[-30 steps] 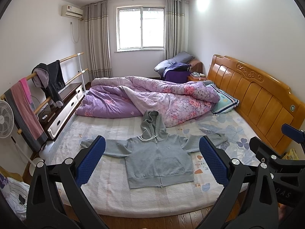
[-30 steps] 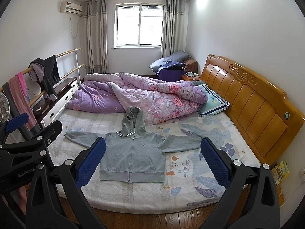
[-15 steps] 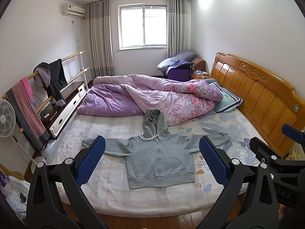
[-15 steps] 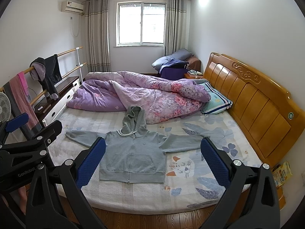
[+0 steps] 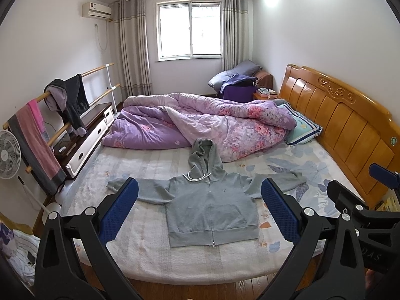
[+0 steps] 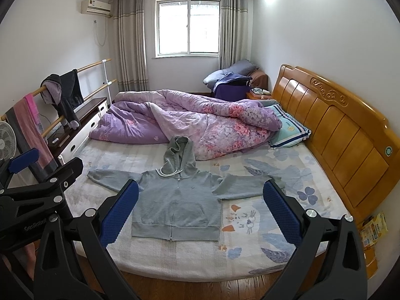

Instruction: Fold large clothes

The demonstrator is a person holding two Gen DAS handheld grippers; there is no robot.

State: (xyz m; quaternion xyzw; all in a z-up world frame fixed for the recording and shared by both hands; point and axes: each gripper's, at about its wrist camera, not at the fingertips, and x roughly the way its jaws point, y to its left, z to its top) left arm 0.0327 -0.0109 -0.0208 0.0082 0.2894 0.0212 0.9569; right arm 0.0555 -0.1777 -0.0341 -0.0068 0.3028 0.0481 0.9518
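A grey zip hoodie lies flat, front up, on the bed, sleeves spread to both sides and hood pointing at the quilt. It also shows in the right wrist view. My left gripper is open and empty, held well back from the bed's near edge. My right gripper is open and empty too, at about the same distance. The right gripper's body shows at the right edge of the left wrist view; the left gripper's body shows at the left of the right wrist view.
A crumpled purple floral quilt and a pillow fill the far half of the bed. A wooden headboard stands on the right. A rail with hung clothes, a low cabinet and a fan stand on the left.
Both views have tilted down and shifted slightly; the hoodie has not moved. Both grippers stay open and empty.
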